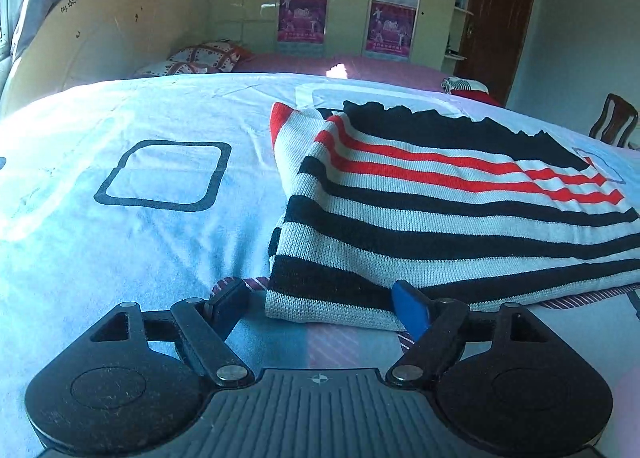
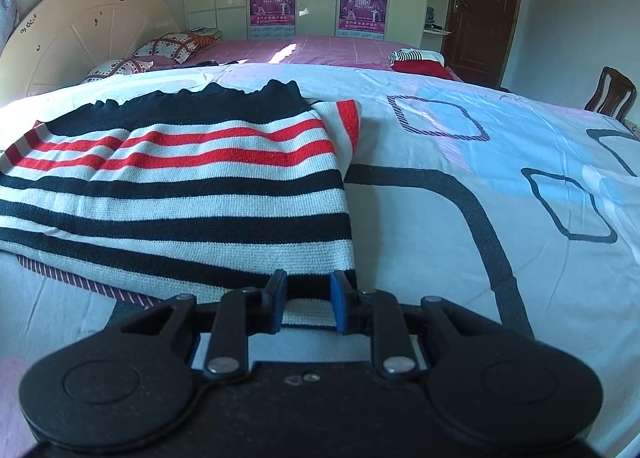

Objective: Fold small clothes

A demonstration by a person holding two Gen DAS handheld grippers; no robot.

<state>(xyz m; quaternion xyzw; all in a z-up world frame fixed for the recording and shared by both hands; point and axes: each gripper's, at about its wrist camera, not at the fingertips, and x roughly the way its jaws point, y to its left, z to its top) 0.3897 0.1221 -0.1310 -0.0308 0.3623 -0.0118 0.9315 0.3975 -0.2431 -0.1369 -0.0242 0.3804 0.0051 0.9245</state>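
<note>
A knit sweater (image 1: 440, 210) with black, white and red stripes lies flat on the pale blue bed sheet (image 1: 160, 238), its sides folded in. In the left wrist view, my left gripper (image 1: 320, 302) stands open wide at the sweater's near left corner. The hem lies between the spread fingers, and neither pad presses on it. In the right wrist view the same sweater (image 2: 180, 186) fills the left half. My right gripper (image 2: 308, 300) is at its near right corner, jaws narrow, with the white hem filling the gap between the blue pads (image 2: 340, 302).
The sheet (image 2: 460, 258) with dark square outlines stretches right of the sweater. Behind lie a pink bed (image 2: 320, 48) with pillows (image 2: 168, 46), a cream headboard (image 2: 88, 30) and another striped and red garment (image 2: 416, 58). A wooden chair (image 2: 610, 92) stands far right.
</note>
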